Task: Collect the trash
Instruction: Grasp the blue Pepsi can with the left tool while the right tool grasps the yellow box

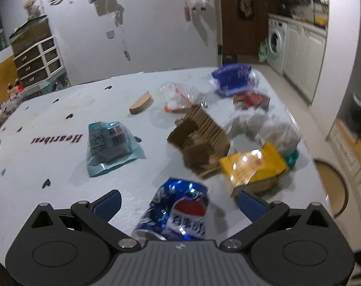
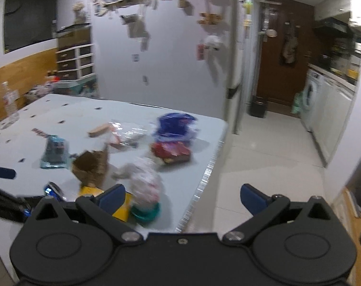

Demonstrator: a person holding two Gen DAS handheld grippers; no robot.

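Note:
Trash lies scattered on a pale table [image 1: 49, 119]. A crushed blue cola can [image 1: 178, 209] lies between the wide-apart fingers of my left gripper [image 1: 180, 202], which is open. Beyond it are a torn cardboard box [image 1: 199, 140], a yellow packet [image 1: 254, 166], a teal wrapper [image 1: 109, 145], a white crumpled bag [image 1: 259, 124], a red packet [image 1: 252, 99], a blue packet [image 1: 233, 78] and clear plastic [image 1: 178, 95]. My right gripper [image 2: 183, 197] is open over the table's right edge, with the white bag [image 2: 147, 181] and a teal cup [image 2: 146, 212] by its left finger.
A wooden wedge [image 1: 142, 104] lies mid-table. A clear bottle [image 2: 10, 102] stands at the far left of the table. A white tiled floor [image 2: 264, 157], a dark bin [image 2: 258, 106] and a washing machine [image 2: 310, 95] are to the right. A round stool [image 1: 333, 186] stands by the table edge.

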